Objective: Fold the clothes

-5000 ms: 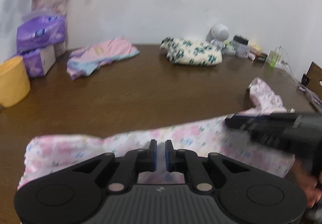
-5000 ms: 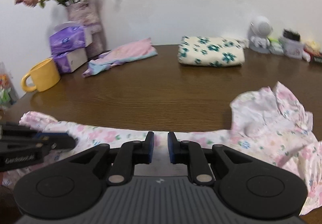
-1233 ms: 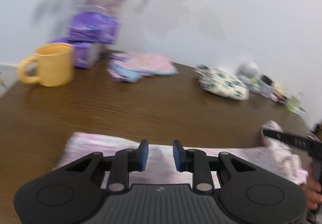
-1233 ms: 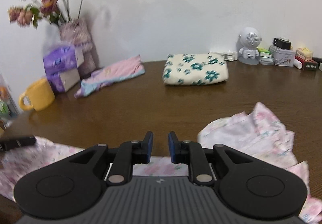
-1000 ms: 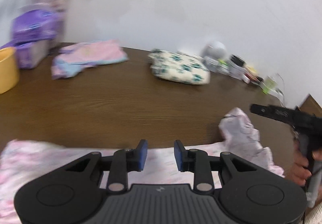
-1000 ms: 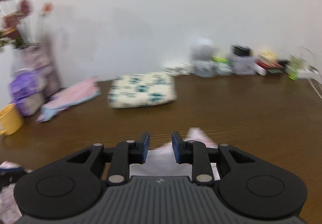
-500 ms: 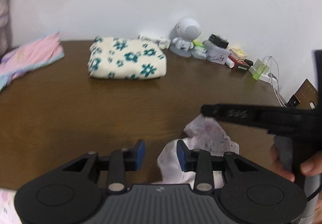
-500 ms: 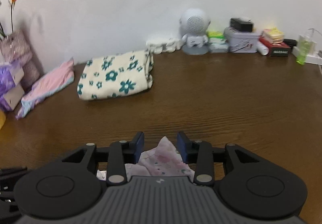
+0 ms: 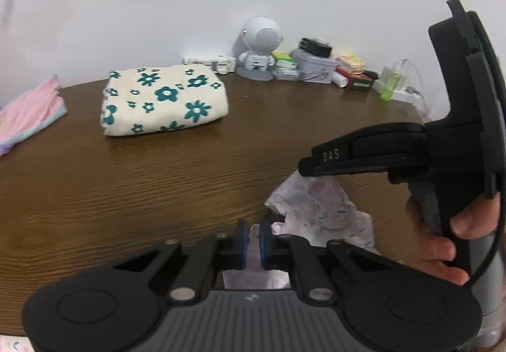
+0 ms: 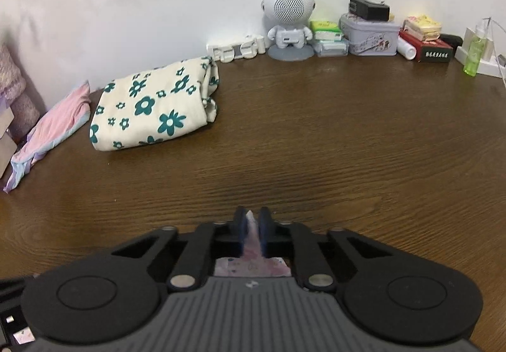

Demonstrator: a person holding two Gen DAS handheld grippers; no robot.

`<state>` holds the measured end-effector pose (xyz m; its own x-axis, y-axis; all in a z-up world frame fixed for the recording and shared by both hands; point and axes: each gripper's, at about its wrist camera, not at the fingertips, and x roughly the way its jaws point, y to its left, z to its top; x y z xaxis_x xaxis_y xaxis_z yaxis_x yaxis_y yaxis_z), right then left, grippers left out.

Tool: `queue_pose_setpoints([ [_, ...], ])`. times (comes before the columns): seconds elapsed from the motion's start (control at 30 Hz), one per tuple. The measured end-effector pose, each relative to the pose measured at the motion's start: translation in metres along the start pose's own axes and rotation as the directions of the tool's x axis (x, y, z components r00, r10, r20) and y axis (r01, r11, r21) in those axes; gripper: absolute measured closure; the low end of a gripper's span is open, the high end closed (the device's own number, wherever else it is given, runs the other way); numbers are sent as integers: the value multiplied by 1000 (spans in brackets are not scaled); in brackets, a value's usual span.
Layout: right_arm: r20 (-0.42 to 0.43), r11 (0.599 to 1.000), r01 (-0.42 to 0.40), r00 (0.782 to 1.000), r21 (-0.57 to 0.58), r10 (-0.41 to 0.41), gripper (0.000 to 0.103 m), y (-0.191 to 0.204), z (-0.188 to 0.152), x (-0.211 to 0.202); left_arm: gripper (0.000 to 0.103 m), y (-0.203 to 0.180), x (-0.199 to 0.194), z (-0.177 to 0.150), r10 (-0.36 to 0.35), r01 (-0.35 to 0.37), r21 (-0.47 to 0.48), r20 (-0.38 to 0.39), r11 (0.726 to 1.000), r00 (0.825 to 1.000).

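A pink floral garment [image 9: 319, 206] lies bunched on the brown table [image 9: 158, 181] near its front edge. My left gripper [image 9: 253, 241] is shut on a fold of it, with cloth pinched between the blue pads. The right gripper [image 9: 305, 166], held by a person's hand [image 9: 442, 241], reaches in from the right of the left wrist view, its tip over the same bunch. In the right wrist view my right gripper [image 10: 252, 230] is shut on a peak of the pink floral garment [image 10: 251, 260], most of which is hidden under the gripper body.
A folded cream cloth with teal flowers [image 10: 151, 111] and a folded pink garment [image 10: 53, 127] lie at the back left. A white robot figure [image 10: 288, 26], tins, boxes and a green bottle [image 10: 472, 56] line the wall at the back right.
Both grippers swung right to the garment's bunched right end. Their jaws stood open around the cloth half a second ago and have now shut on it.
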<state>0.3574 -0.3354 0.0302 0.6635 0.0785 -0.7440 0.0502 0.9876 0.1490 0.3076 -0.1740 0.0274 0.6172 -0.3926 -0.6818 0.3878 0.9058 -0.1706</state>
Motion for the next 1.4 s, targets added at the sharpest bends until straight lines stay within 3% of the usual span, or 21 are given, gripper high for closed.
queue_pose_setpoints([
  [0.27,80,999,-22,997,29,20,100,-6,-6,-27,103,-19,-22,-9,-37,33,93,51,995,998],
  [0.47,145,999,-35,989,24,31,101,-17,-30,-66,103,-32,-39,-25,-88,77,162,59,984,994],
  [0.6,188,999,-42,981,9,40,101,-26,-59,-94,103,-41,-42,-38,-93,83,194,40,977,995],
  [0.8,190,1000,21,982,-3,-20,101,-39,-92,-101,103,-49,-30,-53,-99,99,206,-11,974,995],
  [1.03,149,998,59,987,19,-61,100,-51,-100,-84,101,-48,-28,-57,-121,125,196,-35,973,992],
  [1.17,125,998,65,990,18,-66,100,-52,-104,-77,98,-34,-45,-43,-157,154,141,13,978,988],
  [1.27,117,998,62,991,28,-65,100,-54,-105,-76,98,-20,-51,-34,-136,131,87,53,988,989],
  [1.4,134,997,60,989,46,-66,100,-56,-106,-81,98,-9,-36,-30,-101,100,38,10,994,995],
])
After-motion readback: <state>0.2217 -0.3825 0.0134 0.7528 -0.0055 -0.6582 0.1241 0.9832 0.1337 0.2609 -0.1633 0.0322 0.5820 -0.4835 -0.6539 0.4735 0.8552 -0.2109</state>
